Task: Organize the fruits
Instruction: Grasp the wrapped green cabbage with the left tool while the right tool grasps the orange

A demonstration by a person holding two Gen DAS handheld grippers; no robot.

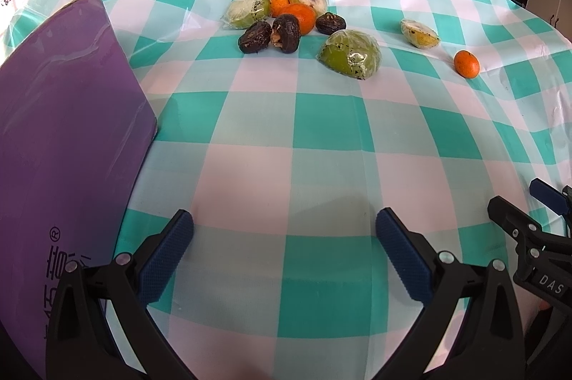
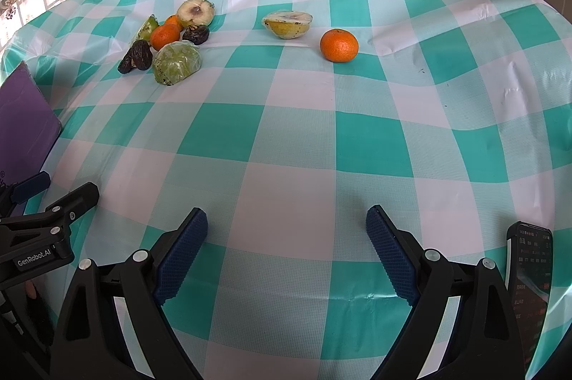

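My left gripper (image 1: 284, 247) hangs low over the teal-and-white checked plastic tablecloth (image 1: 321, 147), blue pads spread wide with only cloth between them. My right gripper (image 2: 286, 246) is the same: fingers well apart, gripping nothing. At nine o'clock of my left tool lies a flat purple board (image 1: 60, 129), its near end running under the left finger. The main fruit cluster sits at twelve o'clock, well away: three shrivelled dark brown fruits (image 1: 282, 33), two orange mandarins (image 1: 298, 15) touching each other, and two film-wrapped pale cut fruit halves (image 1: 246, 9) at the back. Just beside them, toward one o'clock, rests a green film-wrapped fruit half (image 1: 348, 54). Further out at two o'clock is a yellowish wrapped fruit half (image 2: 287, 23), probably a pear, though the film blurs it. Near it, apart from everything, stands a lone orange mandarin (image 2: 339, 45). A black smartphone (image 2: 531, 276) with a lit screen lies at four o'clock of my right tool.
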